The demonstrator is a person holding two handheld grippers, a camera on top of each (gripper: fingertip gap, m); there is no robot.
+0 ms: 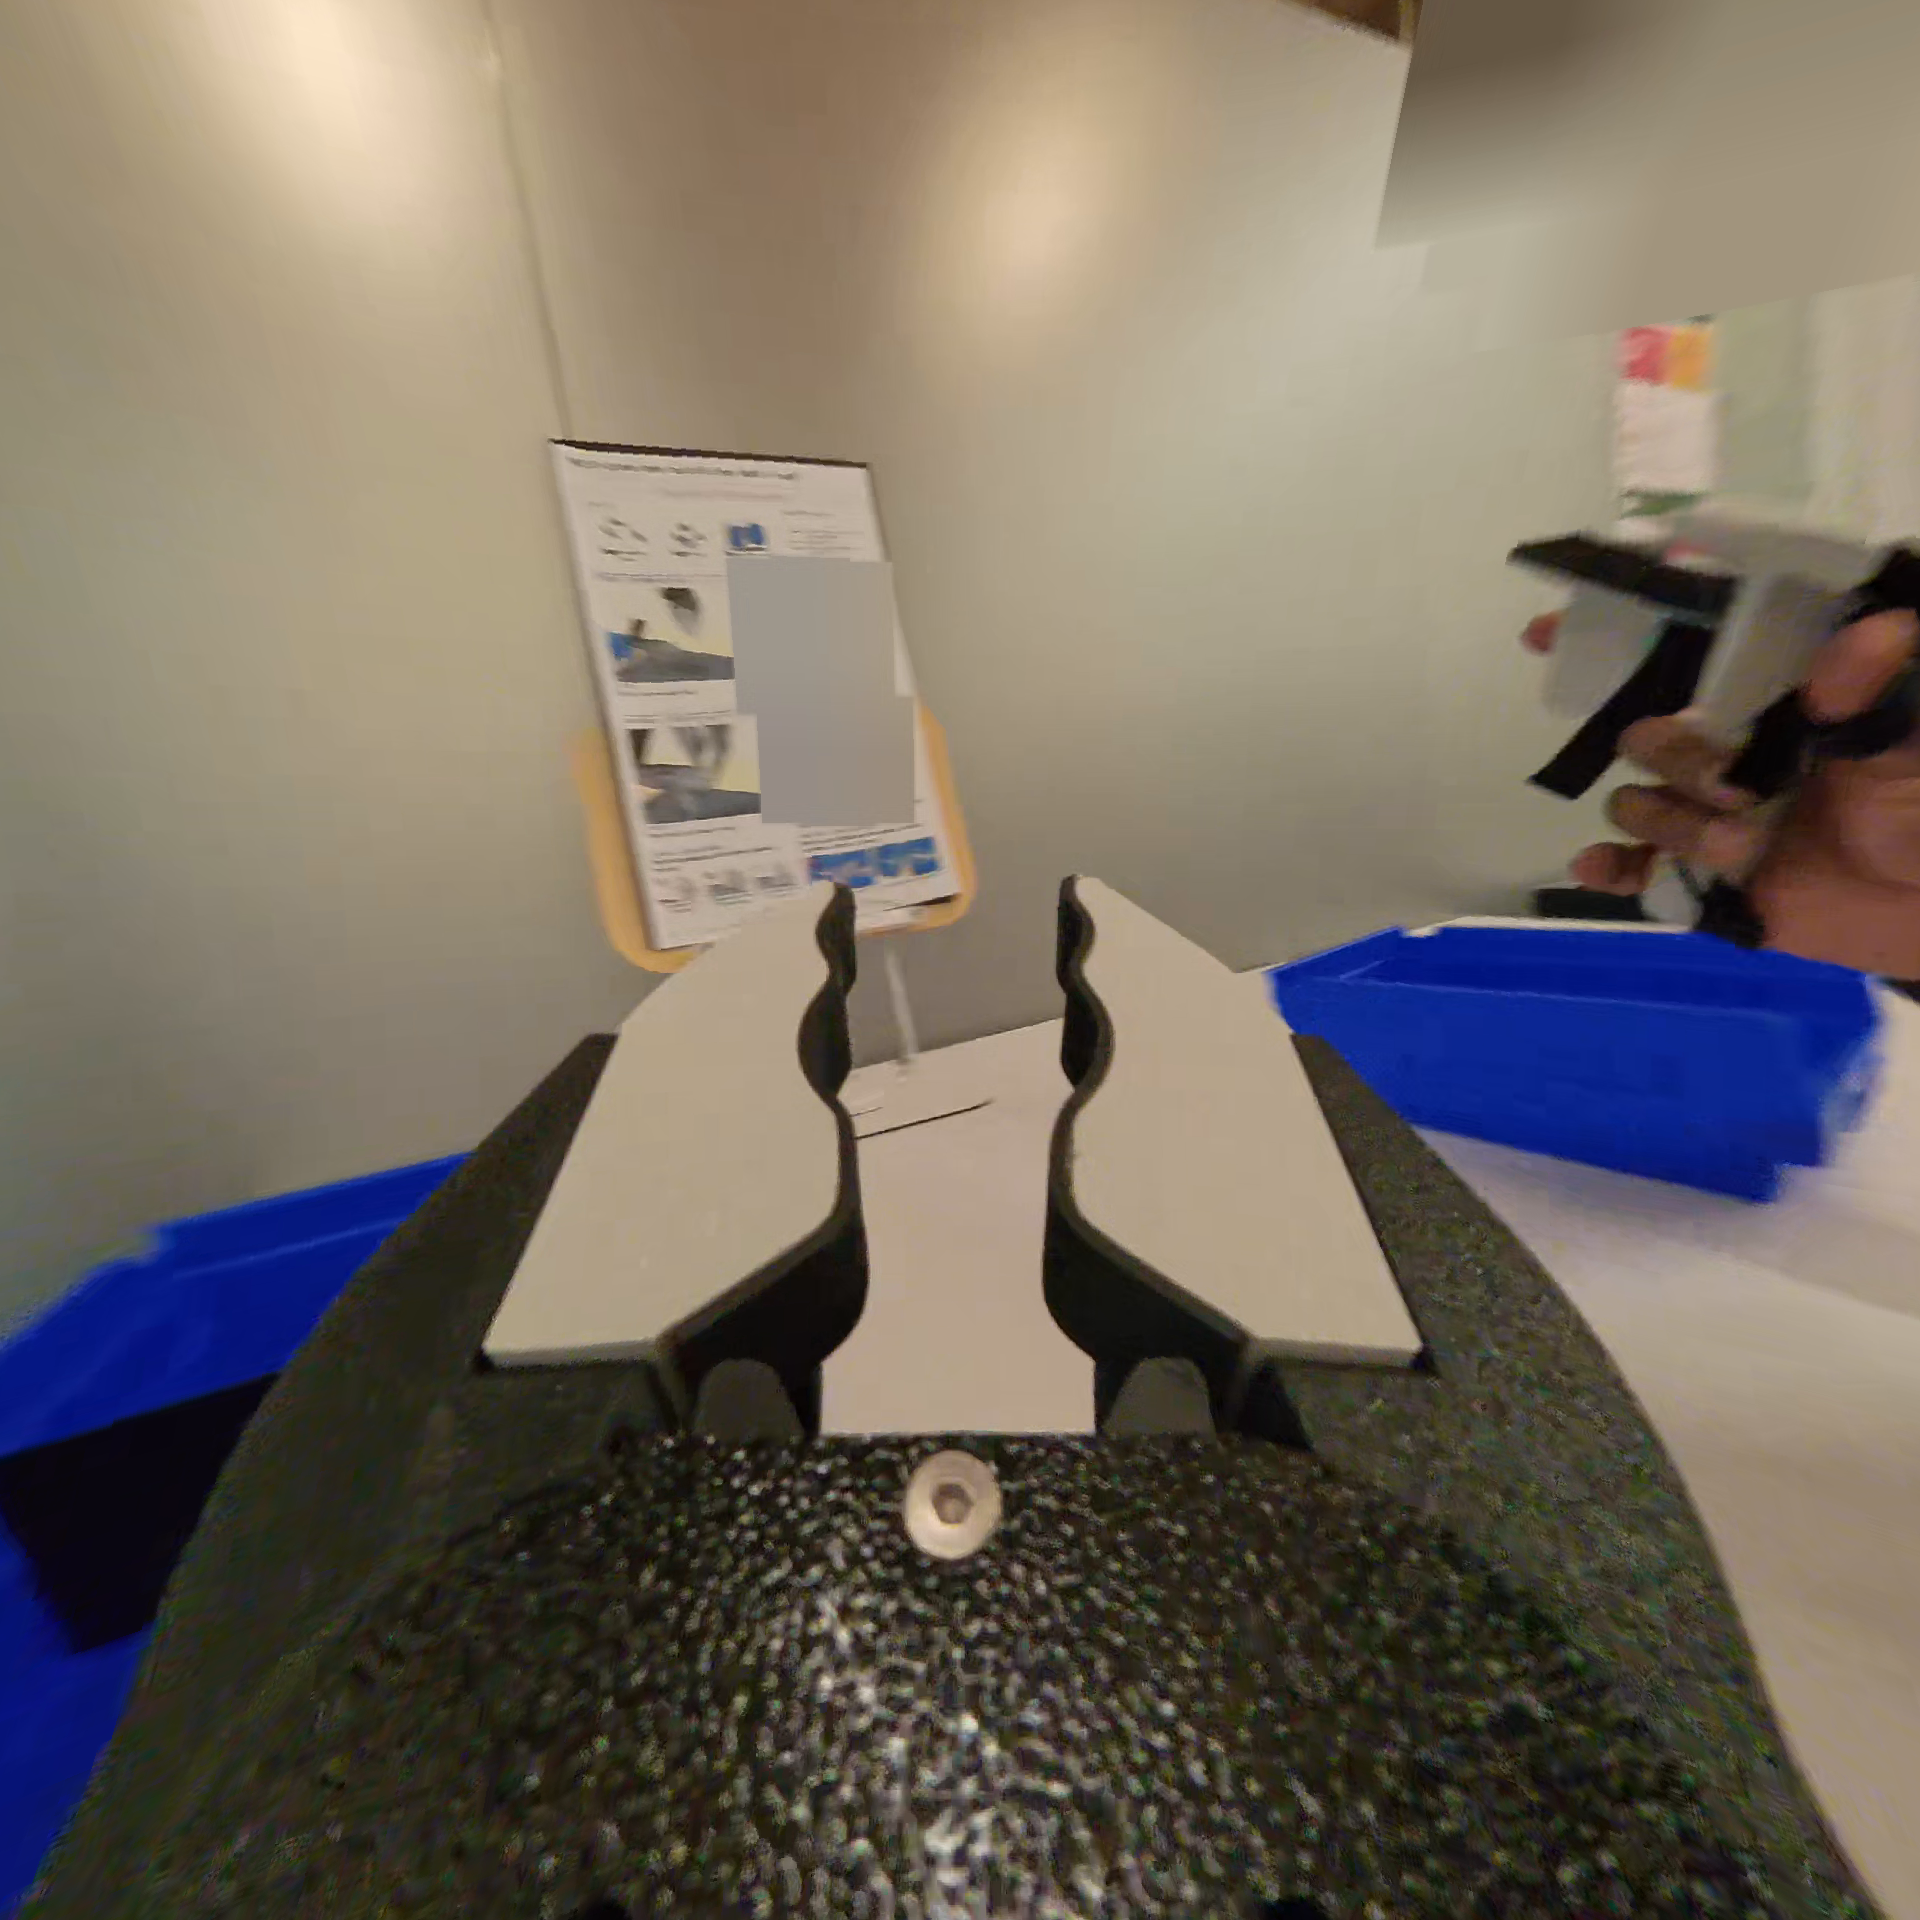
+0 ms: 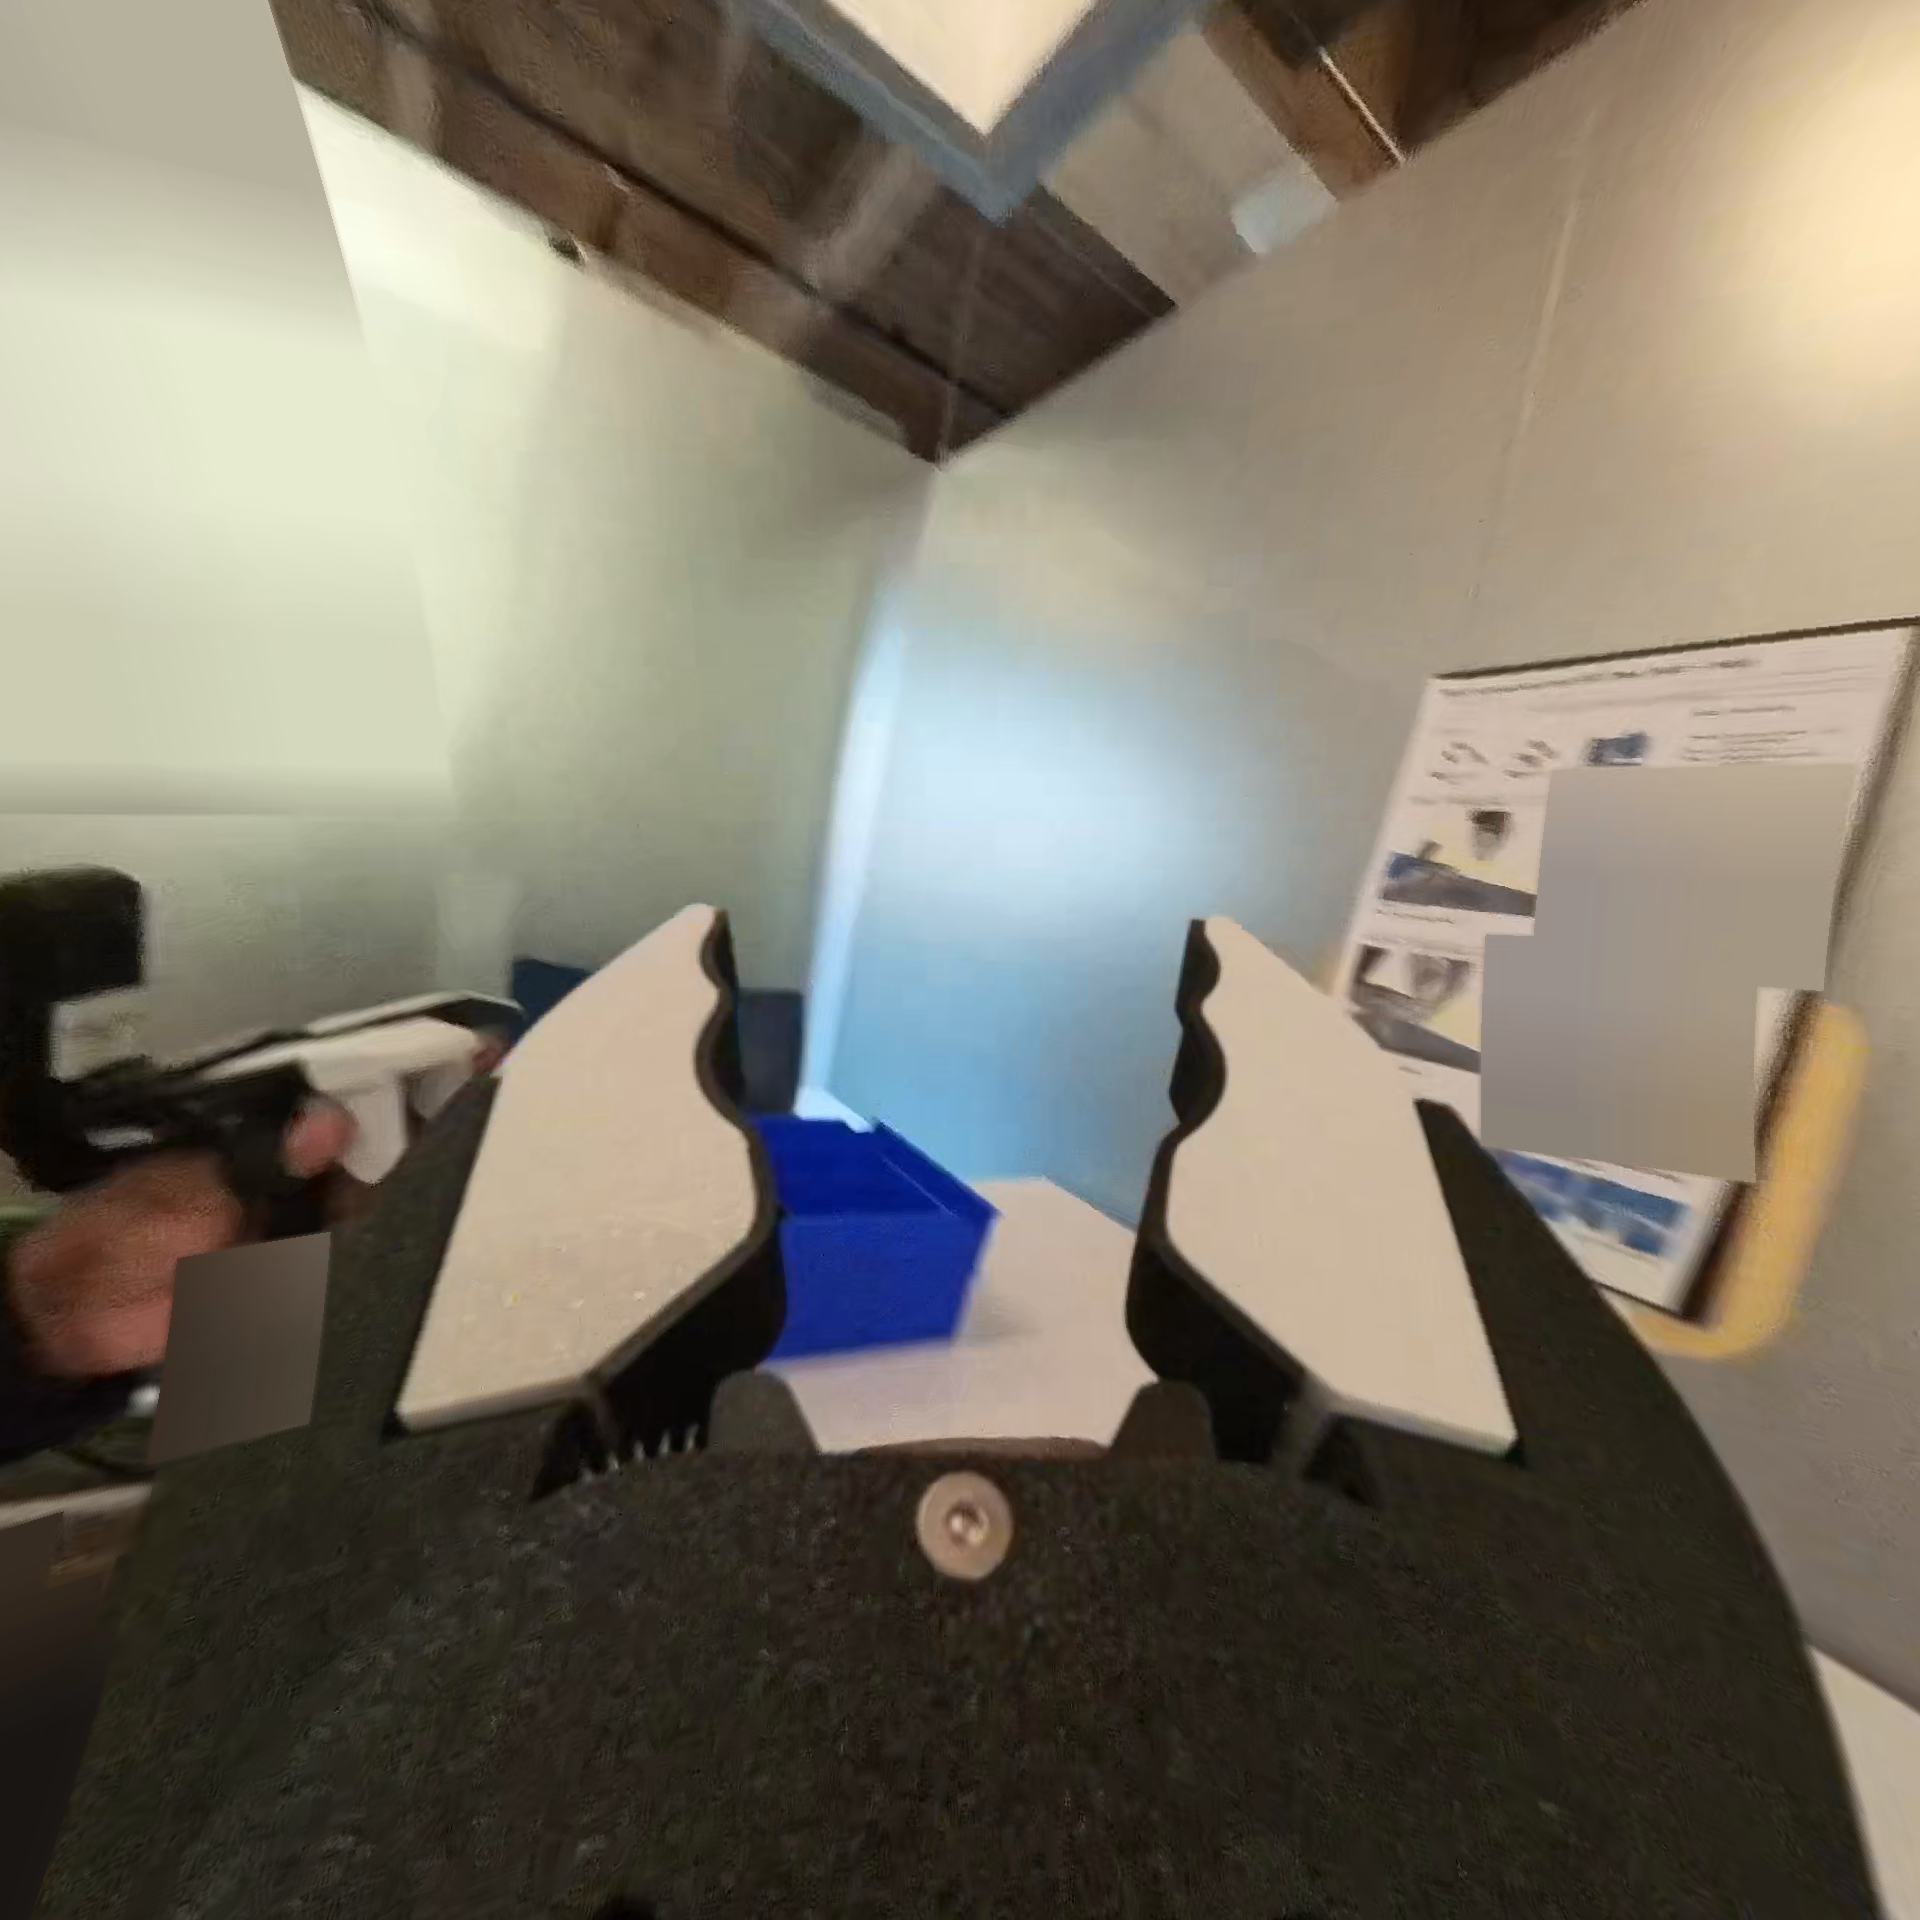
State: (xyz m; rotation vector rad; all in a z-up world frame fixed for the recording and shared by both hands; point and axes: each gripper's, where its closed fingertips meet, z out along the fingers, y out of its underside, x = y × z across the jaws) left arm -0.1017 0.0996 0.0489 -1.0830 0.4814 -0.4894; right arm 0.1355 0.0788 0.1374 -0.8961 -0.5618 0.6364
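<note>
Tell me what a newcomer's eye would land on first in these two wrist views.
First, the bright blue plastic bins on the white table, one to the right of the left gripper, another at its lower left. Next, the printed sheet on a pale wooden stand against the grey wall, straight ahead. Both grippers are raised with jaws apart and nothing between them, the right gripper spread wider.

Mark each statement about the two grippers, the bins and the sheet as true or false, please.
1. The left gripper holds nothing. True.
2. The right gripper is shut on a blue bin. False: it is open and empty; the bin sits farther off on the table.
3. A printed sheet stands upright near the wall. True.
4. The bins are red. False: they are blue.
</note>
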